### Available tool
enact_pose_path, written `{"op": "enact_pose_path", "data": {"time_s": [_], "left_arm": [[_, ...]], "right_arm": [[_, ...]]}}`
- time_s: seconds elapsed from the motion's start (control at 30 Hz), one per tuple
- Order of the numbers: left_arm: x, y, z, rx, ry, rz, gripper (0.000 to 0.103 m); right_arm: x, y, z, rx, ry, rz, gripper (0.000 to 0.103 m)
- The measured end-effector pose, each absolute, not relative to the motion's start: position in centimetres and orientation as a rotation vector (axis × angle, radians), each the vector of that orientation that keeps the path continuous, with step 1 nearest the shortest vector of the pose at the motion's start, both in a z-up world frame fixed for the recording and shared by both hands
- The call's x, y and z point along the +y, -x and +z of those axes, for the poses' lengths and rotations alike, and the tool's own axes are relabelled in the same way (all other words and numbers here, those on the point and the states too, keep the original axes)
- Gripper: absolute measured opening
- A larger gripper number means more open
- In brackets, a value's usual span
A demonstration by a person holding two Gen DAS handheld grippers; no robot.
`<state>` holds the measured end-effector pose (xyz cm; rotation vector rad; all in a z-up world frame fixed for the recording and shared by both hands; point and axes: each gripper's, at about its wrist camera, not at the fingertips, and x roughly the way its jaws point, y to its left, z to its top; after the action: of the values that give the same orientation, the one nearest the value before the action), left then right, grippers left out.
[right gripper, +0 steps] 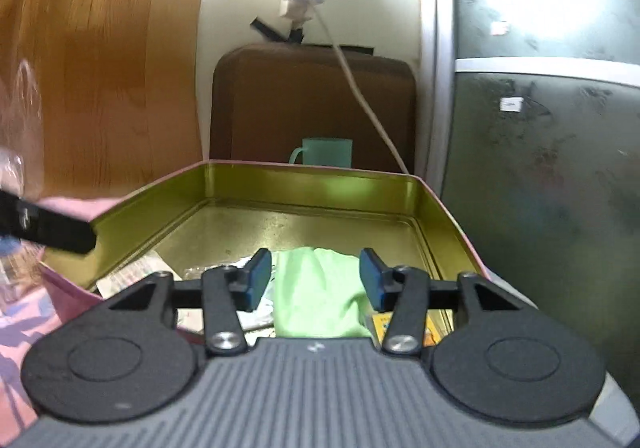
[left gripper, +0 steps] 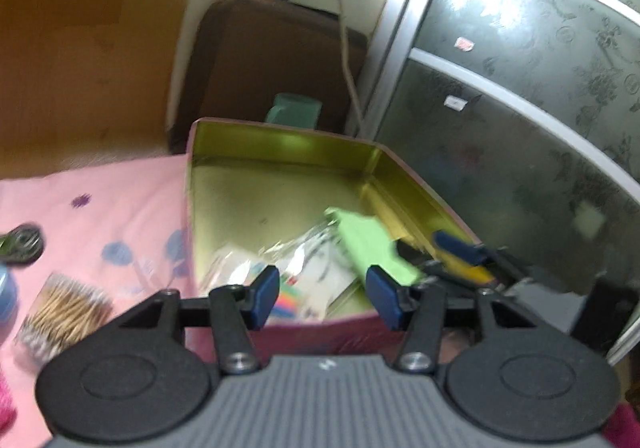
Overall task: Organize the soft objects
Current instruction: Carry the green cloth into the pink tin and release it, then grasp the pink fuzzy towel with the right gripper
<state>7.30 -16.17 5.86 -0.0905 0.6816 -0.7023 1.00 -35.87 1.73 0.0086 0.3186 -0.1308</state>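
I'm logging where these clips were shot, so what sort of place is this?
Probably a home bedroom: a pink floral sheet, a wooden wardrobe panel, a frosted sliding door, and a tin box of household bits.

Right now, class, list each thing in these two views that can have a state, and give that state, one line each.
left gripper: open, holding nothing
right gripper: open, holding nothing
tin box: lid off, partly filled
green cloth: lying crumpled inside the tin box
teal mug: upright behind the tin box
toothpick container: on the pink sheet, full
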Motion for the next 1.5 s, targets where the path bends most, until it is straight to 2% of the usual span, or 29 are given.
{"op": "enact_pose_path", "data": {"time_s": [0.33, 0.53, 0.7, 0.73, 0.77, 0.83, 0.93, 1.03, 1.1, 1.17, 1.3, 1.5], "left_arm": [[-7.1, -2.1, 4.3, 0.638, 0.127, -0.621, 0.050], [2.9, 1.4, 2.1, 0.627, 0.160, -0.423, 0.050], [12.0, 3.1, 1.7, 0.590, 0.289, -0.177, 0.050], [13.4, 3.2, 1.5, 0.591, 0.319, -0.145, 0.050], [14.7, 3.2, 1.3, 0.595, 0.356, -0.118, 0.050], [16.4, 3.2, 1.0, 0.603, 0.418, -0.102, 0.050], [17.1, 2.8, 0.5, 0.625, 0.448, -0.103, 0.050], [16.6, 2.6, -0.2, 0.646, 0.458, -0.115, 0.061], [16.5, 2.6, -0.7, 0.649, 0.461, -0.122, 0.069], [16.1, 2.7, -1.0, 0.647, 0.452, -0.127, 0.076], [15.2, 2.5, -0.9, 0.657, 0.452, -0.154, 0.077], [13.5, 2.5, -1.1, 0.702, 0.507, -0.249, 0.077]], "right_arm": [[-28.6, 4.1, 3.4, 0.200, -0.075, 0.126, 0.052], [-21.2, 3.2, 2.9, 0.343, -0.045, 0.470, 0.052], [-14.3, 0.0, 1.8, 0.466, 0.020, 0.656, 0.053], [-12.9, -0.8, 1.6, 0.492, 0.029, 0.681, 0.058], [-11.5, -1.9, 1.4, 0.521, 0.040, 0.702, 0.070], [-9.3, -3.2, 1.0, 0.547, 0.056, 0.705, 0.086], [-7.0, -6.0, 0.4, 0.614, 0.069, 0.684, 0.088], [-5.8, -7.0, -0.3, 0.667, 0.072, 0.679, 0.089], [-5.7, -6.1, -0.4, 0.636, 0.109, 0.683, 0.074], [-6.2, -4.7, -0.1, 0.622, 0.121, 0.737, 0.018], [-7.0, -2.2, 0.2, 0.598, 0.152, 0.772, 0.012], [-9.8, 1.4, 0.0, 0.640, 0.000, 0.854, 0.012]]}}
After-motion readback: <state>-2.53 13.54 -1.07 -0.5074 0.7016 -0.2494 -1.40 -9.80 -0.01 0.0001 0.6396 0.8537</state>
